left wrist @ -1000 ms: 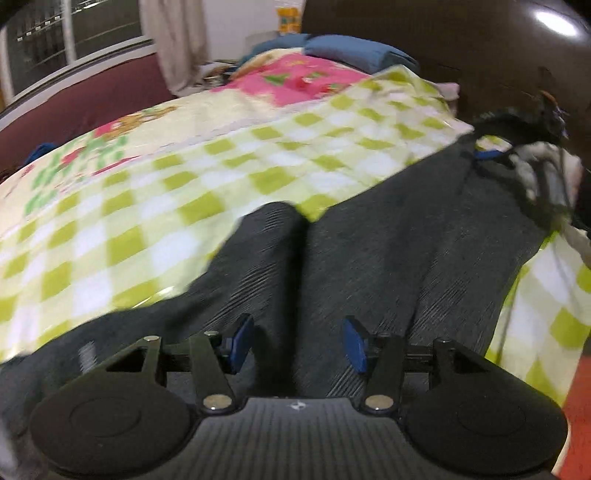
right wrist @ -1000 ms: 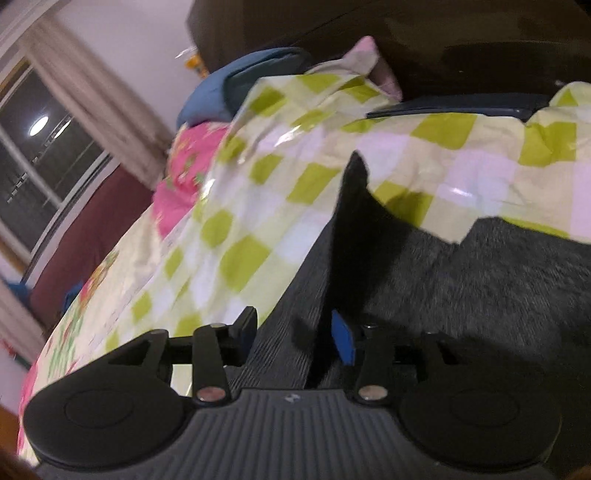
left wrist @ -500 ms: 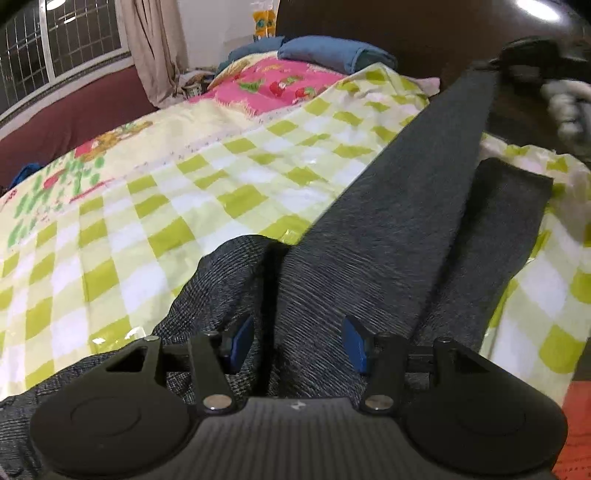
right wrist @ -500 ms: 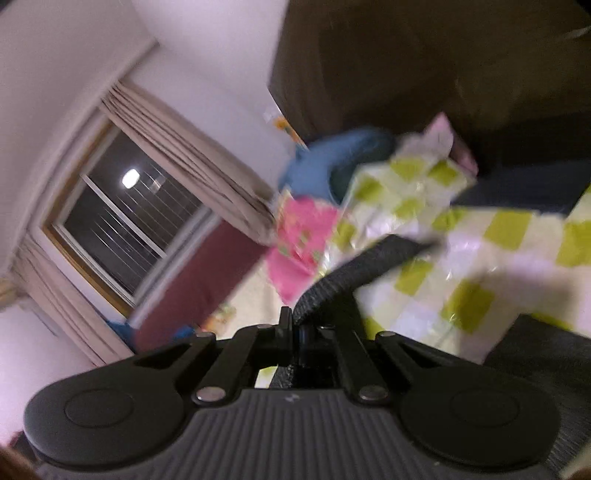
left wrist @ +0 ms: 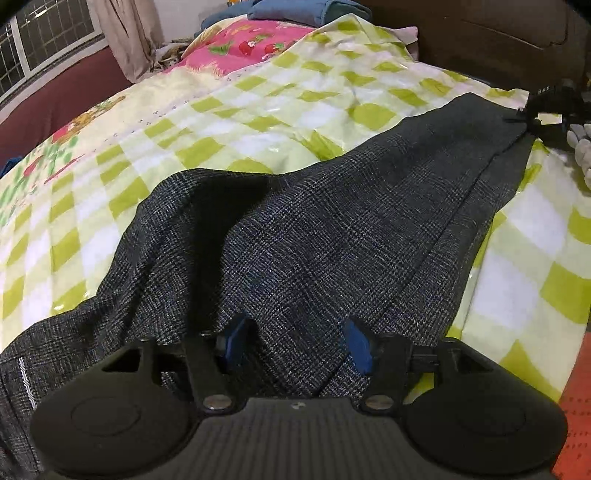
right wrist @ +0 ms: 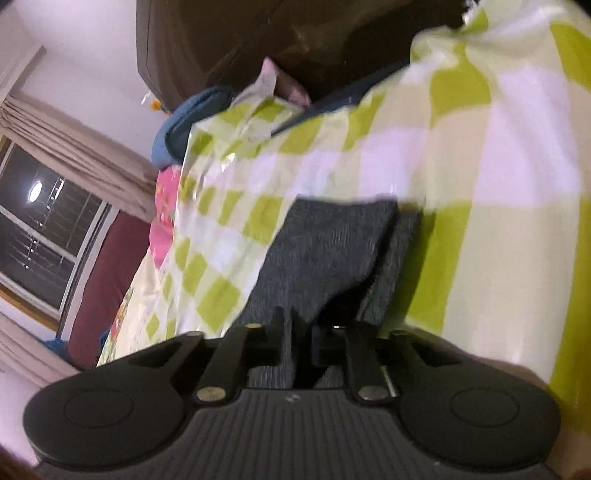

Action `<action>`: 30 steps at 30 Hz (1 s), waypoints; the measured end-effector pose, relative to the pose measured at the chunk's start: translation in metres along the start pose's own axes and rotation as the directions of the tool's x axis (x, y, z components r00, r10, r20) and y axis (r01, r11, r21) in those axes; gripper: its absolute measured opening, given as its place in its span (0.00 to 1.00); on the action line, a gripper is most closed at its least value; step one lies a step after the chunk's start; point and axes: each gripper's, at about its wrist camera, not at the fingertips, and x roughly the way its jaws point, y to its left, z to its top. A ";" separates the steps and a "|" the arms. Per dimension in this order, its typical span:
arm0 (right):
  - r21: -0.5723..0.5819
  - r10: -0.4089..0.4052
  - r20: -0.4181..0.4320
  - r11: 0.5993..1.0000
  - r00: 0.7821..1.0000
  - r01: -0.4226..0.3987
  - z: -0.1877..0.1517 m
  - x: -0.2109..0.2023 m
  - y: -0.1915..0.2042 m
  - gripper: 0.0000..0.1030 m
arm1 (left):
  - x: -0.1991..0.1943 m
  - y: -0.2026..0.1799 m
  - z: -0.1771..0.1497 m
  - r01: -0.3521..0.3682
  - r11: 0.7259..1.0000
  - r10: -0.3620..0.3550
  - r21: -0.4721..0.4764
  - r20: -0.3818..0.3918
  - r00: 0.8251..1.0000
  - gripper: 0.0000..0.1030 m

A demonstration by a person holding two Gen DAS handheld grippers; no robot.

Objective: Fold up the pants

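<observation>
Dark grey checked pants [left wrist: 332, 229] lie across a green-and-white checked sheet [left wrist: 258, 96] on a bed. My left gripper [left wrist: 295, 343] is open, its blue pads spread just above the pants near the waist end. My right gripper [right wrist: 301, 343] is shut on the far leg end of the pants [right wrist: 325, 251] and holds it low over the sheet [right wrist: 498, 166]. In the left wrist view the right gripper [left wrist: 550, 107] shows at the far right, pinching the hem, with one leg laid over the other.
A pink patterned pillow [left wrist: 251, 48] and a folded blue cloth [left wrist: 303, 11] lie at the head of the bed. A dark wooden headboard [left wrist: 498, 37] stands behind. A window with curtains [right wrist: 55, 221] is at the left.
My right gripper closed on the leg end, lifted it, then brought it back down over the other leg. The left gripper stayed open over the waist end.
</observation>
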 end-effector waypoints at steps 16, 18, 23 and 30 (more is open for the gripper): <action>-0.072 -0.095 -0.045 0.993 0.995 0.091 0.007 -0.009 -0.003 0.07 | -0.006 -0.010 0.003 0.022 0.998 -0.021 0.055 -0.014 1.000 0.68; -0.021 -0.065 -0.027 0.998 0.998 0.064 0.006 -0.010 -0.008 0.09 | -0.006 -0.010 0.001 0.025 0.998 -0.024 0.051 -0.013 1.000 0.68; -0.007 -0.054 0.005 0.999 0.999 0.054 0.011 -0.015 -0.012 0.10 | -0.007 -0.009 0.001 0.030 0.999 -0.029 0.043 -0.013 0.999 0.68; -0.157 -0.116 0.082 0.979 0.990 0.128 0.007 -0.007 0.009 0.09 | -0.004 -0.011 0.002 0.024 0.998 -0.022 0.057 -0.025 0.999 0.68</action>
